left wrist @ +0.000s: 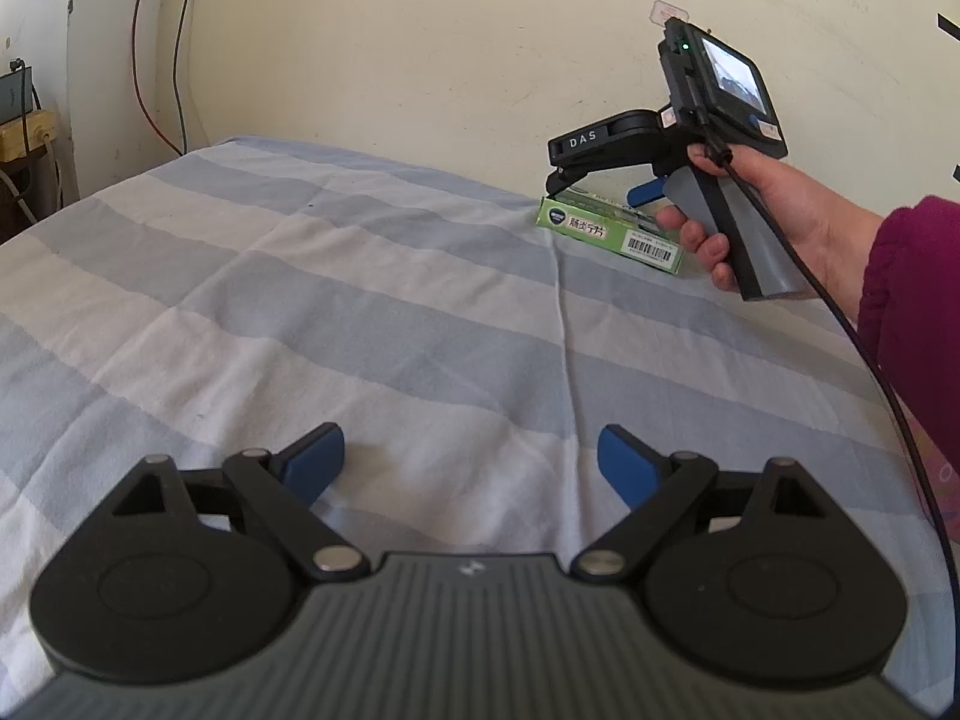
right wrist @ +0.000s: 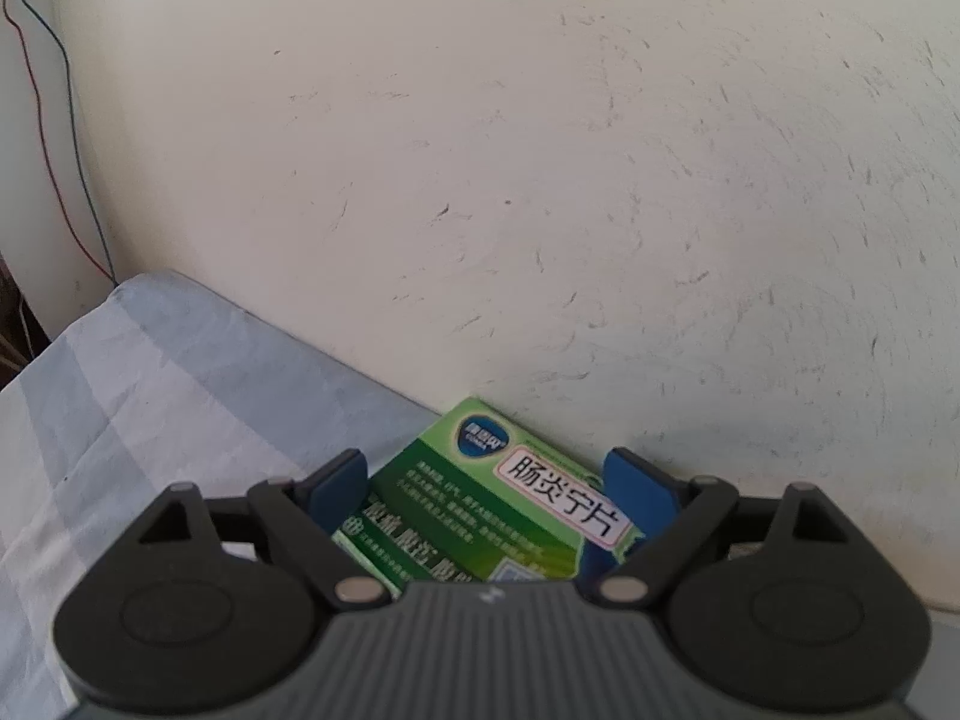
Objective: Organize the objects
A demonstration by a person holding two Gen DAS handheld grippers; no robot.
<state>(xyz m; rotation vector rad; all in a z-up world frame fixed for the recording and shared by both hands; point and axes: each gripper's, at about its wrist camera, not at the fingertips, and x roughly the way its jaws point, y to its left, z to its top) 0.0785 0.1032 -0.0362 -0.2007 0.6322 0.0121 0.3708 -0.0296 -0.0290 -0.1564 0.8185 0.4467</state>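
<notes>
A green medicine box (right wrist: pixel 480 498) with white Chinese lettering lies flat on the striped bed sheet (right wrist: pixel 120 408), its far corner against the wall. My right gripper (right wrist: pixel 486 480) stands open over it. The box lies between the two blue pads, which sit beside its edges without squeezing it. The left wrist view shows the same box (left wrist: pixel 612 234) at the far right of the bed, under the right gripper (left wrist: pixel 600 189), which a person's hand (left wrist: pixel 780 210) holds. My left gripper (left wrist: pixel 471 462) hangs open low over the near part of the sheet, with nothing between its fingers.
The cream wall (right wrist: pixel 540 180) runs along the bed's far edge right behind the box. Red and dark wires (left wrist: pixel 174 60) hang at the far left corner beside a wooden stand (left wrist: pixel 30 138). A black cable (left wrist: pixel 870 372) trails from the right gripper along a purple sleeve (left wrist: pixel 918 312).
</notes>
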